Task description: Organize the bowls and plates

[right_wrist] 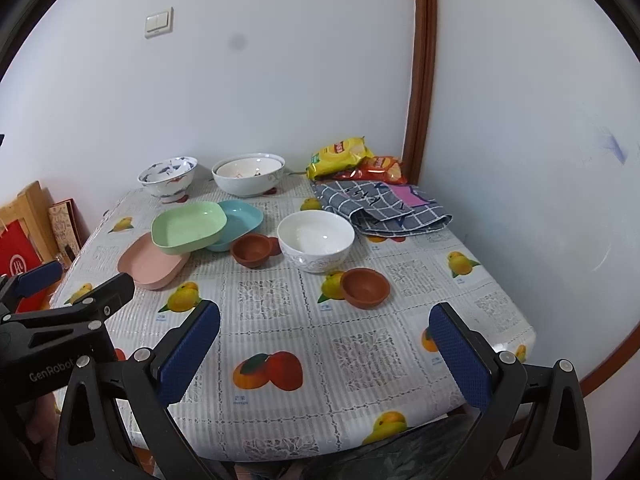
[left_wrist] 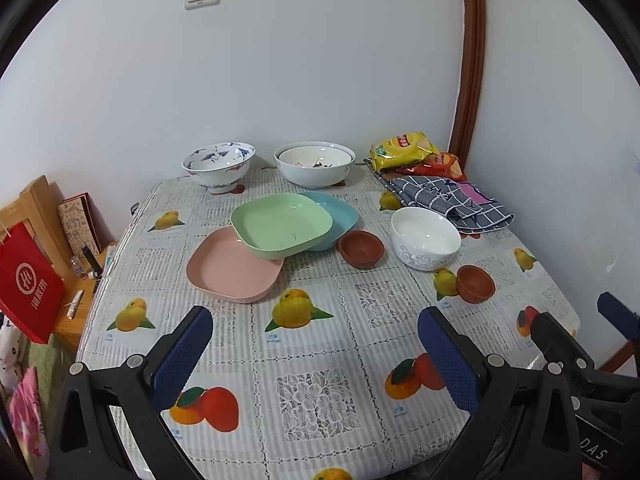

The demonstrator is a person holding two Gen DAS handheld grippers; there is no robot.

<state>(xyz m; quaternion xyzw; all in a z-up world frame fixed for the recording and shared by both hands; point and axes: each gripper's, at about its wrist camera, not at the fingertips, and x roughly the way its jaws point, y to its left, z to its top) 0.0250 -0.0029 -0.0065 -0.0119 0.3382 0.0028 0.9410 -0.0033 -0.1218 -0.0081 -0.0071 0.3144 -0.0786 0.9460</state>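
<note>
Three square plates are sitting overlapped near the middle of the table: the green plate is lying on top, tilted, with its 7 o'clock edge resting on the pink plate and its 2 o'clock side covering part of the blue plate. Just at 3 o'clock of this pile, a small brown bowl is standing upright, and beside it, further toward 3 o'clock, a white bowl with a grey pattern is sitting. A second brown bowl is resting at 5 o'clock of the white one, near the table's edge. Along the far side, at 12 o'clock, a blue-patterned footed bowl and a wide pale bowl are standing side by side against the wall.

At 2 o'clock of the plates, a folded grey checked cloth is lying in the corner, with yellow and red snack bags behind it.

The left gripper is hovering over the near edge of the fruit-printed tablecloth, its blue-padded fingers spread wide with nothing between them. The right gripper is likewise hanging above the near side, fingers wide apart and empty. A red paper bag is leaning by a wooden chair at 9 o'clock.
</note>
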